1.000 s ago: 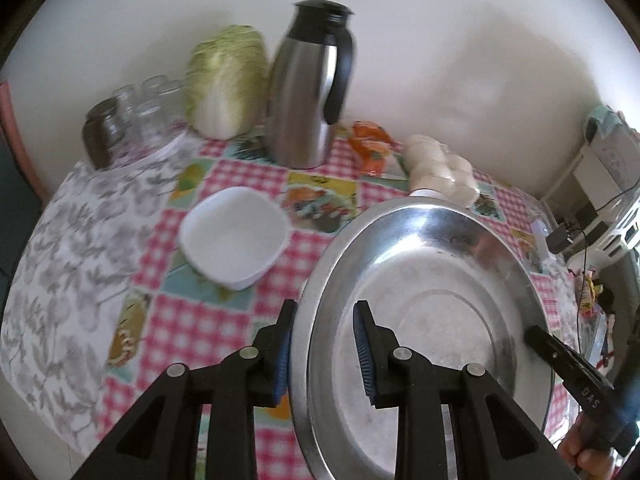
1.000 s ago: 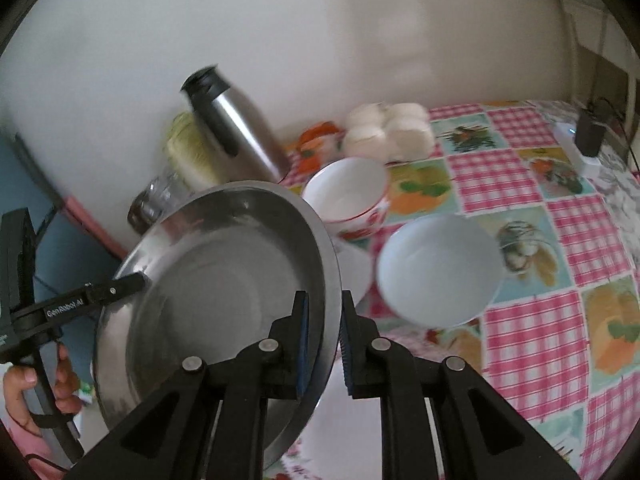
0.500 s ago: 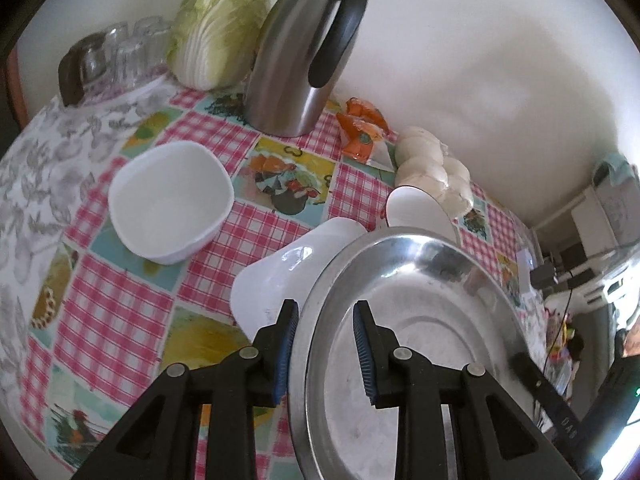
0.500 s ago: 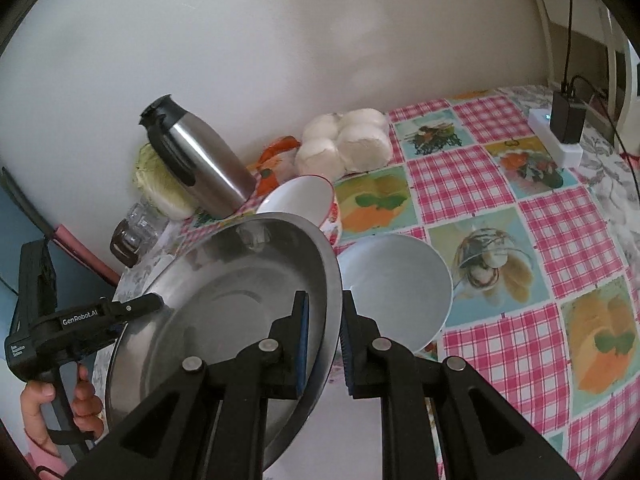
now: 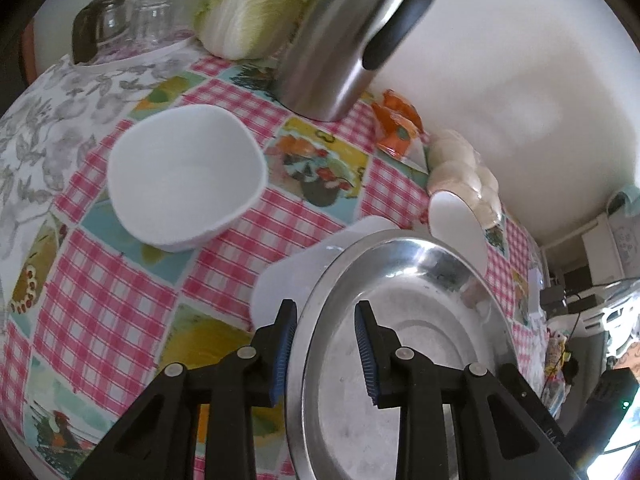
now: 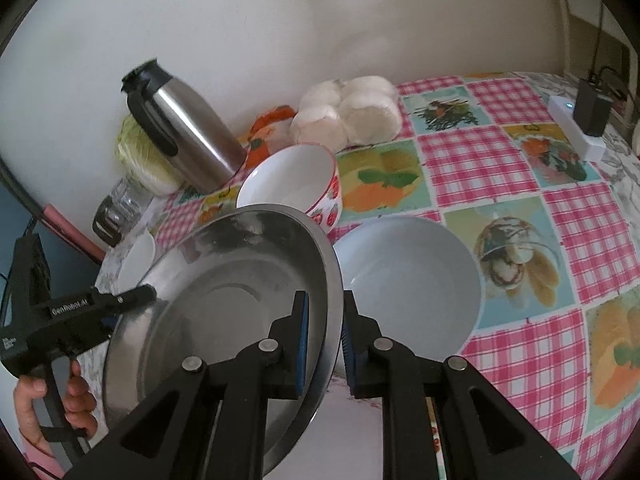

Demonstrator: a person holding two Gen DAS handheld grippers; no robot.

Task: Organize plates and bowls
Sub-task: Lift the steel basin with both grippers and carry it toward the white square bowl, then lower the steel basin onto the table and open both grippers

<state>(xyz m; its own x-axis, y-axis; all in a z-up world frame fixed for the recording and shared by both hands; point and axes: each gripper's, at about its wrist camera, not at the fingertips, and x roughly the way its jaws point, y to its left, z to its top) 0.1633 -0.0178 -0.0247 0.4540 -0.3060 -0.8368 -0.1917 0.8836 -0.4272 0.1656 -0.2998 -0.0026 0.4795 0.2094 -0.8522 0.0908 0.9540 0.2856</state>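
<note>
Two handheld black two-finger grippers carry a large round stainless-steel plate (image 6: 224, 312) over a table w/ pink-checked, fruit-print tablecloth (image 6: 500, 160). The right gripper (image 6: 323, 344) is clamped narrow on the plate's near rim, blue pads pressed to both faces of the metal. The left gripper (image 5: 326, 354) straddles the opposite rim, one finger outside, one inside the dish; its jaws stand wider and the inner pad looks clear of the metal, so cannot tell if it truly pinches. In the right wrist view a person's hand (image 6: 56, 404) grips the left tool's handle at lower left. The plate rides tilted, above a white flat plate (image 5: 288, 284) partly hidden beneath it. Just beside it on the right sits a wide pale-blue round bowl (image 6: 408, 280); behind that, a white bowl w/ red strawberry pattern (image 6: 296, 184). A white squarish bowl (image 5: 184, 176) stands apart on the left. Along the wall: a brushed-steel thermos jug w/ black handle (image 5: 348, 36), a napa cabbage (image 5: 256, 4), upturned clear glasses (image 5: 136, 16), an orange snack packet (image 5: 396, 128), and bagged white buns (image 6: 352, 112). A white power strip w/ black adapter (image 6: 588, 120) lies at the far right edge.
</note>
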